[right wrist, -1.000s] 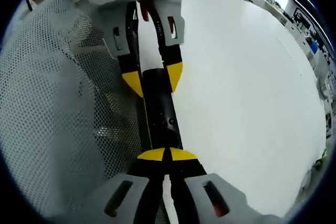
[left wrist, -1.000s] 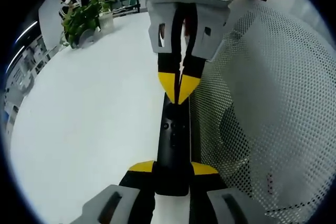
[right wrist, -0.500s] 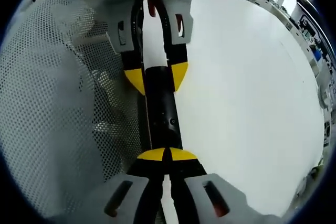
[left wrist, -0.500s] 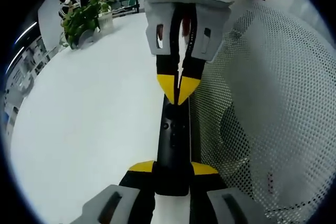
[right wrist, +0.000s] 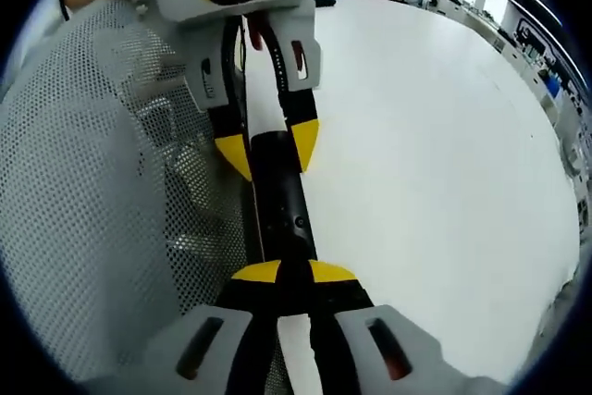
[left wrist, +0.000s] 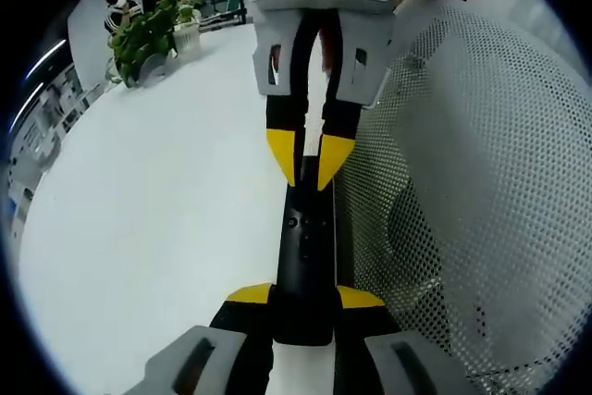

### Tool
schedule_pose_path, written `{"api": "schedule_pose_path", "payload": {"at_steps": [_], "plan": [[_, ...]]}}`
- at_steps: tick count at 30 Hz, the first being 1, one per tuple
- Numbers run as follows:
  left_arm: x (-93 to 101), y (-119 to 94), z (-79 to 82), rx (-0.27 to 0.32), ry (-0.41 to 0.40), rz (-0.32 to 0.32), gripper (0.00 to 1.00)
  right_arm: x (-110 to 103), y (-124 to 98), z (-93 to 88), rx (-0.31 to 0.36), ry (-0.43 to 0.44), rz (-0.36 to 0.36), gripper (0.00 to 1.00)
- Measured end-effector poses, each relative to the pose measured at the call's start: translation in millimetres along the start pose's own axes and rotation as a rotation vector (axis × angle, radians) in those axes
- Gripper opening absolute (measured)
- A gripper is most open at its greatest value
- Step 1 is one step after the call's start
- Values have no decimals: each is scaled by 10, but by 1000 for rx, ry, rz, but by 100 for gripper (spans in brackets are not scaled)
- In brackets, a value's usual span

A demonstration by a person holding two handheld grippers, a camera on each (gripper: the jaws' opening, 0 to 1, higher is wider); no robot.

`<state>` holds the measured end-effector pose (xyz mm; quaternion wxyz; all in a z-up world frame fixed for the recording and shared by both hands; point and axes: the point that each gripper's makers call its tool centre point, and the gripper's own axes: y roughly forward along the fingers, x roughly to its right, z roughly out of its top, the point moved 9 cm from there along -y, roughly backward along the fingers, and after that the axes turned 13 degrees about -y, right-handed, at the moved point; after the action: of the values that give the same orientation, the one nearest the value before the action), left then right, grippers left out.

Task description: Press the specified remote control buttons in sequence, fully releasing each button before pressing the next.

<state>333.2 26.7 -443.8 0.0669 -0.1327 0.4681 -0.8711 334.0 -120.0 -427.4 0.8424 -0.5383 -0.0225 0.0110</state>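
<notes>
one black remote [left wrist: 305, 256] lies on one white table [left wrist: 157, 219]. two grippers are around it: the left gripper [left wrist: 305, 298] at its near end in the left gripper view, the right gripper [left wrist: 308, 166] at its far end. one potted plant [left wrist: 148, 34] stands at the far left. one white mesh cloth [left wrist: 472, 182] lies to the right.

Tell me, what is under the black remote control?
The white table lies under the remote control, with a white mesh sheet beside it. The remote's underside is covered from sight.
</notes>
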Motion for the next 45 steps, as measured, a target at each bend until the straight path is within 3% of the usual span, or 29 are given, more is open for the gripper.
{"api": "schedule_pose_path", "payload": {"at_steps": [11, 15, 19, 24, 30, 39, 45], "plan": [[0, 3, 6, -8, 8, 2, 24, -4, 24, 61, -66, -186, 31, 9], [-4, 6, 8, -9, 7, -2, 24, -3, 38, 94, -95, -165, 32, 9], [-9, 7, 10, -9, 6, -5, 24, 15, 26, 57, -75, -120, 31, 9], [-9, 7, 11, -5, 0, -6, 24, -15, 4, -36, 37, 4, -22, 8], [-7, 8, 14, -5, 3, -5, 24, -24, 23, 6, 40, 8, -31, 9], [-5, 11, 15, -6, 5, -3, 24, -13, 53, 107, -67, -155, 11, 9], [-9, 13, 14, -4, 4, -7, 24, 6, 57, 121, -87, -150, 23, 8]]}}
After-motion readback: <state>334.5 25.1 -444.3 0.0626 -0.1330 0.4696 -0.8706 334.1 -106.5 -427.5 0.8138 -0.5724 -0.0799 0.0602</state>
